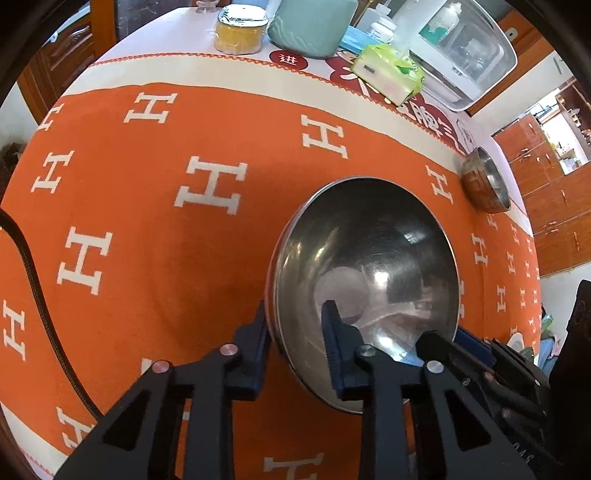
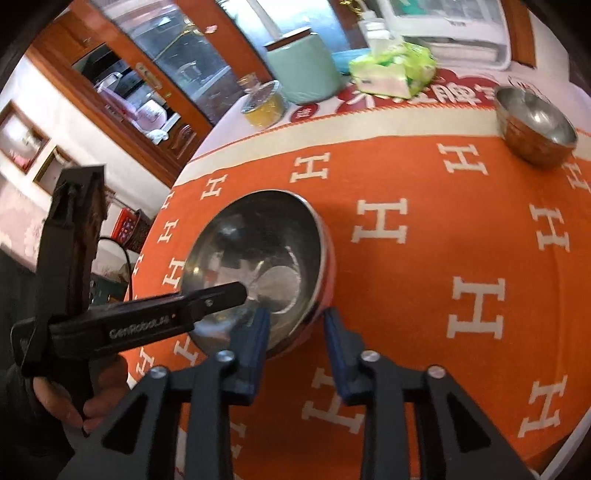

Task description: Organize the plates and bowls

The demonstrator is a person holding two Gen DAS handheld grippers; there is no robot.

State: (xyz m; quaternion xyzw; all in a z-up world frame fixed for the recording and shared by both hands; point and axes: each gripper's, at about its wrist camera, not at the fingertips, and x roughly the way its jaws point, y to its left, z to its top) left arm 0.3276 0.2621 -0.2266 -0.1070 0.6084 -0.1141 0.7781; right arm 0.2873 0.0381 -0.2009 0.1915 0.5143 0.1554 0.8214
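A large steel bowl (image 1: 369, 258) with an orange outer wall sits on the orange cloth with white H marks (image 1: 147, 221). My left gripper (image 1: 295, 314) straddles the bowl's near left rim, one pad outside and one inside, shut on it. In the right wrist view the same bowl (image 2: 258, 243) lies left of centre, and my right gripper (image 2: 297, 317) clamps its near right rim the same way. One left finger (image 2: 221, 297) reaches into the bowl from the left. A small steel bowl with a copper outside (image 1: 484, 184) (image 2: 535, 125) stands alone at the cloth's far right.
Along the table's back stand a mint green canister (image 1: 310, 26), a yellow jar (image 1: 240, 33), a green tissue pack (image 1: 388, 74) and a white appliance (image 1: 465, 55). A black cable (image 1: 33, 266) crosses the cloth at the left. A hand (image 2: 99, 402) holds the left gripper.
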